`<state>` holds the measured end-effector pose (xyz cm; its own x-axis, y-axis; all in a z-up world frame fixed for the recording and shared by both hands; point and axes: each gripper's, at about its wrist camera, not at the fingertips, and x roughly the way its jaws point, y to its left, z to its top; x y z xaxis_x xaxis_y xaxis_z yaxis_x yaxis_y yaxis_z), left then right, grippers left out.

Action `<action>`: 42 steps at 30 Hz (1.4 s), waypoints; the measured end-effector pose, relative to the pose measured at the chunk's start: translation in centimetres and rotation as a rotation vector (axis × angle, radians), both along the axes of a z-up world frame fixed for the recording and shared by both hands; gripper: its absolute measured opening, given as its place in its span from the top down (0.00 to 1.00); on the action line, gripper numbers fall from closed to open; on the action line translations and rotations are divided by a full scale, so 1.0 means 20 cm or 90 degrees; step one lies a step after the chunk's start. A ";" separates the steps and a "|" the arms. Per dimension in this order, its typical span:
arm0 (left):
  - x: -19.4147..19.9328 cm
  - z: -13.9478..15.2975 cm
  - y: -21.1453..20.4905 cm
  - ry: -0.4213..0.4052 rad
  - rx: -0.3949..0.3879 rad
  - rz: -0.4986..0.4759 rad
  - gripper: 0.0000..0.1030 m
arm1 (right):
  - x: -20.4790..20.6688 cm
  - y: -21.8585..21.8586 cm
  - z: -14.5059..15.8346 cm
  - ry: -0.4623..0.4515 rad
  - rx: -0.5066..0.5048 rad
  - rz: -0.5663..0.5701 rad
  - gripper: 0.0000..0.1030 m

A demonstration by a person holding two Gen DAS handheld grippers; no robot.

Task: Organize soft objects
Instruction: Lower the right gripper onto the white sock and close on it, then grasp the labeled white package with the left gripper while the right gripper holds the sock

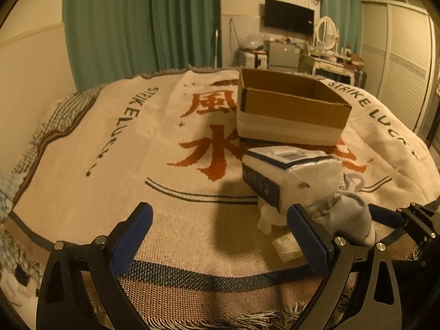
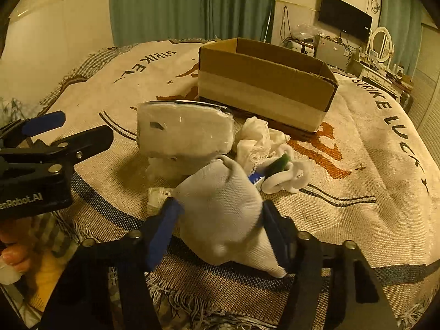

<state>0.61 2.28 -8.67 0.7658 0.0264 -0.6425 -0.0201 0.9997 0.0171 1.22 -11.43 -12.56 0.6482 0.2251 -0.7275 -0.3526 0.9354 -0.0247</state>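
Between its narrowed fingers the right gripper point(image 2: 220, 220) pinches the white sock point(image 2: 222, 206); left gripper point(image 1: 220, 228) gapes wide; lift clear before swinging toward the cardboard box point(image 2: 264, 82)

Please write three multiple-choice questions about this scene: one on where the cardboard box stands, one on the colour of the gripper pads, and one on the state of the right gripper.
1. Where does the cardboard box stand?
A. on the blanket, behind the wrapped white pack
B. on the floor
C. on the dresser

2. What colour are the pads of the left gripper?
A. red
B. blue
C. yellow

3. What is the state of the right gripper?
A. open and empty
B. out of view
C. shut on the white sock

Answers:
1 A, the box sits on the blanket beyond the wrapped white pack.
2 B, the pads are blue.
3 C, both fingers press on the white sock.
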 end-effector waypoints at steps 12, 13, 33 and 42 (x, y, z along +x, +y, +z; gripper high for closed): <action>0.02 0.06 -0.14 -0.016 0.034 -0.030 0.03 | -0.11 -0.24 0.37 -0.102 0.093 -0.029 0.77; 0.03 0.06 -0.17 -0.013 0.034 -0.039 0.03 | -0.11 -0.26 0.40 -0.112 0.099 -0.033 0.78; 0.25 -0.14 -0.61 0.058 0.089 -0.041 0.03 | 0.12 -0.51 0.38 -0.122 0.109 -0.092 0.79; 0.24 -0.13 -0.51 0.027 0.071 -0.031 0.16 | 0.14 -0.54 0.32 -0.099 0.120 -0.099 0.79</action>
<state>5.47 -8.00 -11.22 0.7399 0.0637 -0.6696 0.0310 0.9912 0.1286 4.07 -22.29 -6.16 0.7860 0.2367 -0.5711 -0.2107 0.9711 0.1124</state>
